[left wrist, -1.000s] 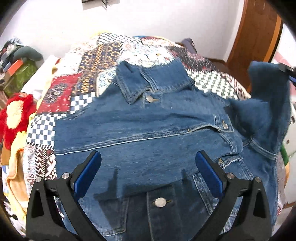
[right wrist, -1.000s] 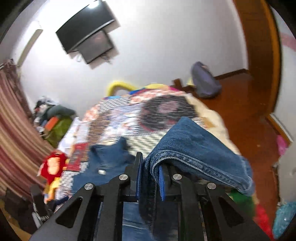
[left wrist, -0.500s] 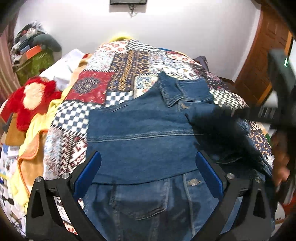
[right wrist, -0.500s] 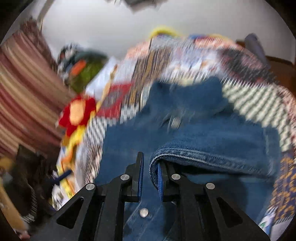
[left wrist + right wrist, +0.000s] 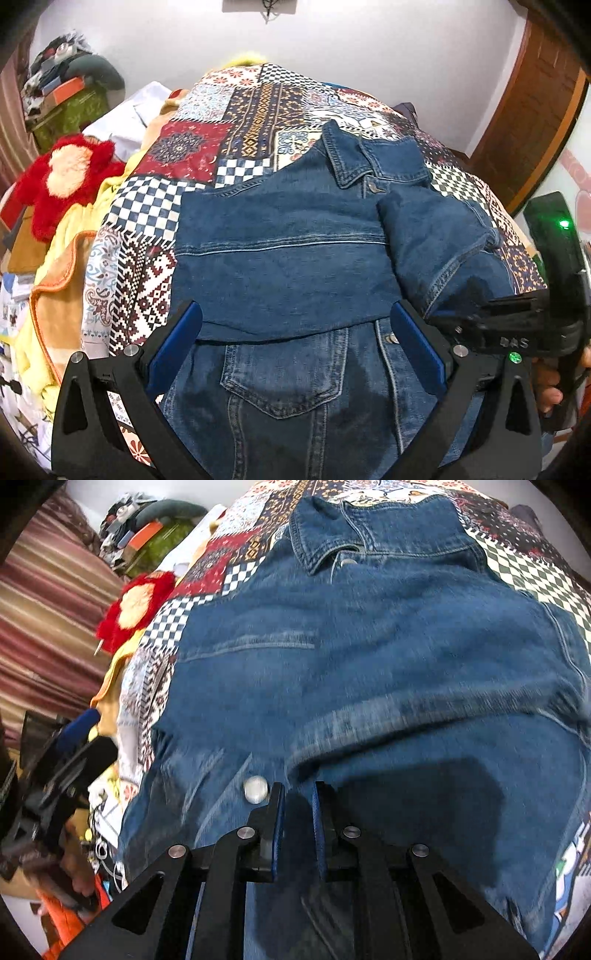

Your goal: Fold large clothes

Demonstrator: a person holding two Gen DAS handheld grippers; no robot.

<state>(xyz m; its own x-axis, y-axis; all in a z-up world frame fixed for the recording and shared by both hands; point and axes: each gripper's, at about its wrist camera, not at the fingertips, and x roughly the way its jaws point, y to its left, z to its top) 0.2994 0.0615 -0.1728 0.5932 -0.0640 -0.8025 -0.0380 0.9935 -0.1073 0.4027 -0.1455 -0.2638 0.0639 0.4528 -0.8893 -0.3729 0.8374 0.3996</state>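
Note:
A blue denim jacket (image 5: 288, 266) lies front up on the patchwork bedspread (image 5: 207, 147), collar (image 5: 354, 155) toward the far wall. Its left sleeve lies folded across the chest. Its right sleeve (image 5: 439, 236) is folded over onto the body. My left gripper (image 5: 295, 347) is open and empty, hovering over the lower front by a chest pocket (image 5: 284, 373). My right gripper (image 5: 297, 805) is shut on the sleeve's cuff (image 5: 406, 716), held low against the jacket (image 5: 369, 635); it shows at the right edge of the left wrist view (image 5: 517, 325).
A red plush toy (image 5: 70, 181) and a yellow blanket (image 5: 62, 266) lie along the bed's left side. Piled clothes and boxes (image 5: 66, 88) stand at the back left. A wooden door (image 5: 535, 110) is at the right. Striped curtains (image 5: 48, 627) hang at left.
My right gripper has swung the right sleeve from high in the air down and across onto the jacket body. The left gripper has drawn back toward the hem, still open.

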